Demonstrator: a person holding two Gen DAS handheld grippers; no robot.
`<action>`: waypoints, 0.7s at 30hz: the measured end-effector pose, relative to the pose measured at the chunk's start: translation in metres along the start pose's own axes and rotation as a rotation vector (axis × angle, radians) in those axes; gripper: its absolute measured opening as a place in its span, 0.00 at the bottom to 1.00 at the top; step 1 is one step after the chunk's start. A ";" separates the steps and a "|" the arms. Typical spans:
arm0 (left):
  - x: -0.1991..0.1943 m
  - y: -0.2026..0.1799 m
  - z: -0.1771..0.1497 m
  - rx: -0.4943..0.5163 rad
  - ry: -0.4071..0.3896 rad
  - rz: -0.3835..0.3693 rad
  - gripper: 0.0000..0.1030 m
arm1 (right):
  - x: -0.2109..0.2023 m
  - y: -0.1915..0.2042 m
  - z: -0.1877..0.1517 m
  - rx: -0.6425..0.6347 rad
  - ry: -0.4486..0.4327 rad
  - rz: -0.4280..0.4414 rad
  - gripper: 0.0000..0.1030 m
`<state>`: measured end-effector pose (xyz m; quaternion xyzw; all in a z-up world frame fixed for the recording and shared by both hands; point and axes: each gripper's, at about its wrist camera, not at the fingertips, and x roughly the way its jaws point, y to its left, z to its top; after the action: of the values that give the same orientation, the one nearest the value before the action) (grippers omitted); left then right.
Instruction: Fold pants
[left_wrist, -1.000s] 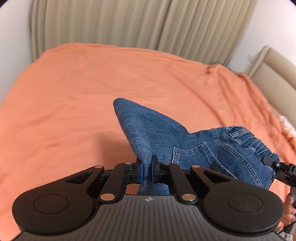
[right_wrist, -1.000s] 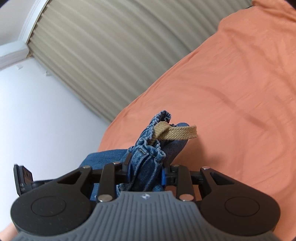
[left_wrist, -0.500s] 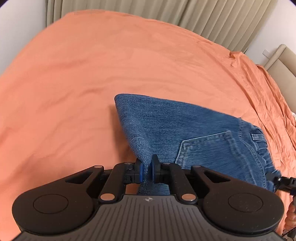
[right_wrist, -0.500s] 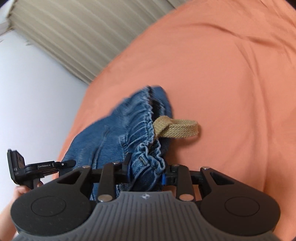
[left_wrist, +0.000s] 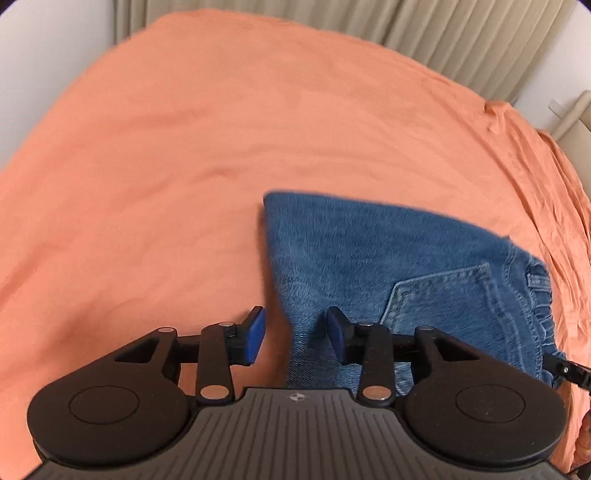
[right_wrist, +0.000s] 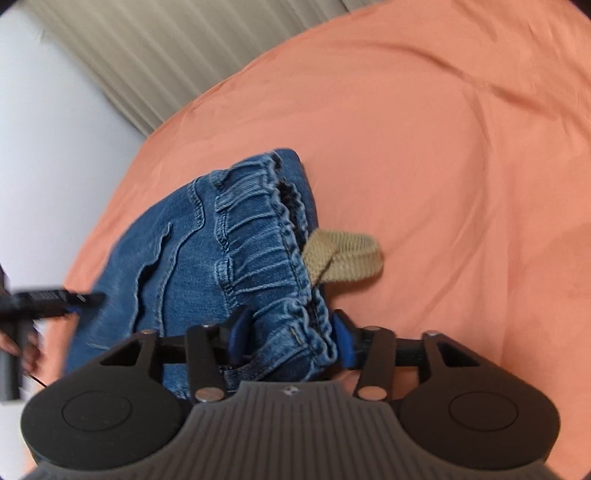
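Pants (left_wrist: 399, 266) lie folded on my orange bed sheet (left_wrist: 184, 147), nearer its right side. Only my left view shows the back pocket (left_wrist: 443, 295); only my right shows the tan drawstring (right_wrist: 343, 254). Left gripper (left_wrist: 295, 332) and right gripper (right_wrist: 288, 339) have just been opening, denim loose between the parted pads. Beige curtains (left_wrist: 443, 33) hang beyond the far edge.

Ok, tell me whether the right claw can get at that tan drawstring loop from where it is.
Probably yes. The tan drawstring loop lies exposed on the orange sheet just ahead of the right claw, though the jeans' waistband sits between its just-opened jaws.
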<state>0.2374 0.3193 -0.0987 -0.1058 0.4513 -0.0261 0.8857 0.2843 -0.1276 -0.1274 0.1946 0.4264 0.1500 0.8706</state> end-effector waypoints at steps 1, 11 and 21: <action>-0.010 -0.003 -0.001 0.012 -0.015 0.006 0.42 | -0.004 0.005 0.002 -0.039 -0.010 -0.020 0.54; -0.119 -0.078 -0.011 0.219 -0.173 0.085 0.42 | -0.091 0.064 0.000 -0.328 -0.233 -0.080 0.78; -0.204 -0.167 -0.084 0.359 -0.391 0.197 0.58 | -0.189 0.136 -0.033 -0.489 -0.403 -0.060 0.79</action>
<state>0.0575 0.1716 0.0503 0.0939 0.2680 0.0014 0.9588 0.1334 -0.0822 0.0470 -0.0073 0.2021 0.1809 0.9625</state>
